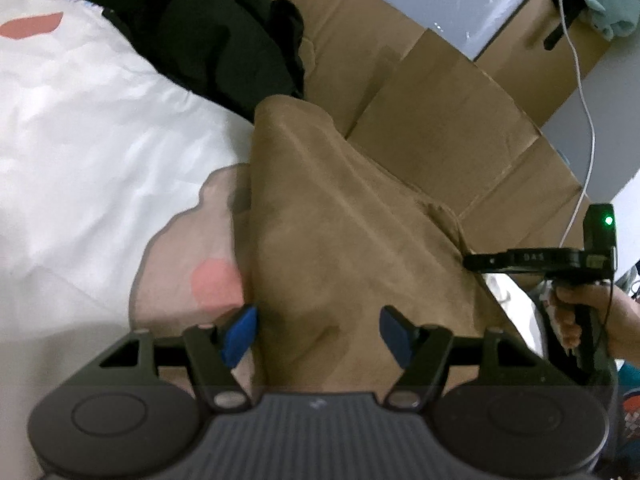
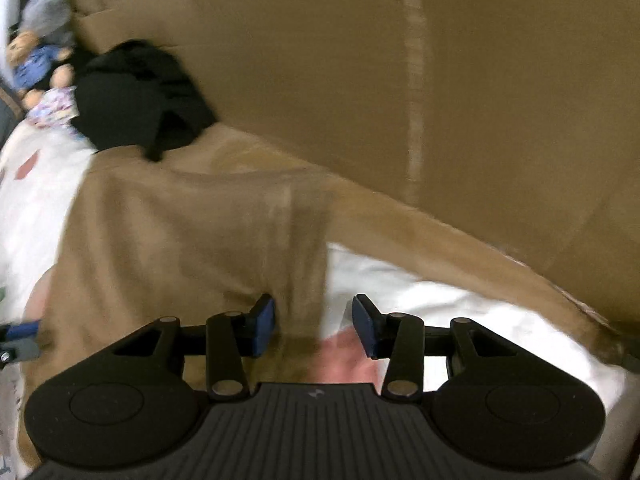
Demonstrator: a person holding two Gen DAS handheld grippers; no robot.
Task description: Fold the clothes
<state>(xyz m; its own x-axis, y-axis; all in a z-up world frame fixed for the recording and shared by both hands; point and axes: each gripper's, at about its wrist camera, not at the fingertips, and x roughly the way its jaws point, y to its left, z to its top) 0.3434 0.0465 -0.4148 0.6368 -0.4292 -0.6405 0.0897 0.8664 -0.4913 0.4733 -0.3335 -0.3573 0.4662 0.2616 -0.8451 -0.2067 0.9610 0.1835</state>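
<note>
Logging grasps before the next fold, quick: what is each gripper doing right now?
Left gripper: open, jaws apart over the tan garment, holding nothing.
Right gripper: open, jaws apart at the tan garment's edge, holding nothing.

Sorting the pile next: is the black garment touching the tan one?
Touching. In the right wrist view the black garment lies over the far edge of the tan garment, with no gap between them.

2 wrist fisheyes, close above the bed, facing cardboard [image 1: 440, 120], sharing tan garment [image 2: 180, 232]
</note>
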